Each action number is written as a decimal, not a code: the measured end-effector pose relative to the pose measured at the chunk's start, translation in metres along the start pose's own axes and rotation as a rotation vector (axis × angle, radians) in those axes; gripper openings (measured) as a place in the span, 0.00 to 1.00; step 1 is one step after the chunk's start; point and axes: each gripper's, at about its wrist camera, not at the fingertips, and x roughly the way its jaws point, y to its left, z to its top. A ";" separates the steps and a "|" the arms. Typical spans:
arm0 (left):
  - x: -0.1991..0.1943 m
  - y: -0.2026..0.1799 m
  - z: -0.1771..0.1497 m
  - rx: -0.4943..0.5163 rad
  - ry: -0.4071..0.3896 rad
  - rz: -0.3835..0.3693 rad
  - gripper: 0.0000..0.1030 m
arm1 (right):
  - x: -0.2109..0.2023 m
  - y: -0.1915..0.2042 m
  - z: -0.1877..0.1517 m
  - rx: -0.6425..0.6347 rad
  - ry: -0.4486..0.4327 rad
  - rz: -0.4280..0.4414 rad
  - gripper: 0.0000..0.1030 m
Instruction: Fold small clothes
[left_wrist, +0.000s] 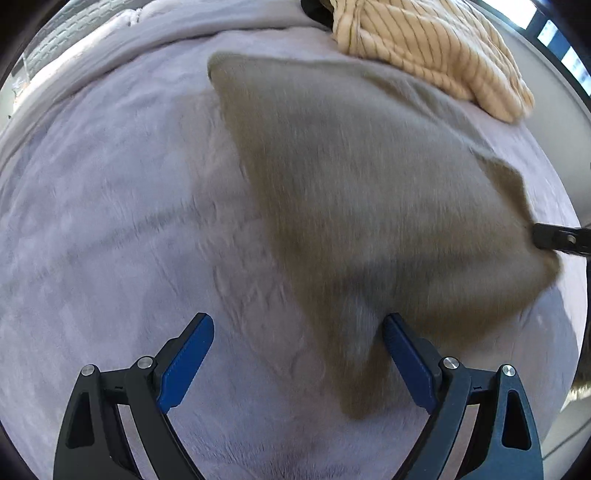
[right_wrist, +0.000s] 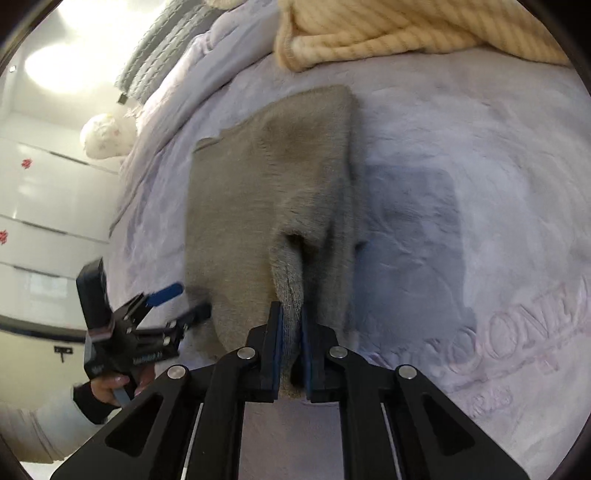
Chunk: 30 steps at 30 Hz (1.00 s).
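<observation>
A: so where's everything sitting?
B: garment lies on the bedspread, striped blanket heaped behind it

A: and the grippers?
B: right gripper at its near edge, left gripper just beside its left edge

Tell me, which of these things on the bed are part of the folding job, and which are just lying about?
Part of the job:
- grey garment, pinched at one edge
- right gripper, shut on it
- left gripper, open beside it

Just lying about:
- cream striped blanket
- lilac bedspread
- white pillow
</observation>
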 end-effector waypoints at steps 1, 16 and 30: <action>0.002 0.003 -0.004 -0.013 0.005 -0.013 0.91 | 0.008 -0.010 -0.004 -0.012 0.015 -0.069 0.09; -0.029 0.019 0.010 -0.103 -0.046 0.014 0.91 | -0.041 0.009 0.000 -0.017 -0.090 -0.019 0.12; -0.023 0.025 0.016 -0.161 -0.014 0.074 0.91 | 0.002 -0.054 -0.009 0.184 -0.002 -0.058 0.10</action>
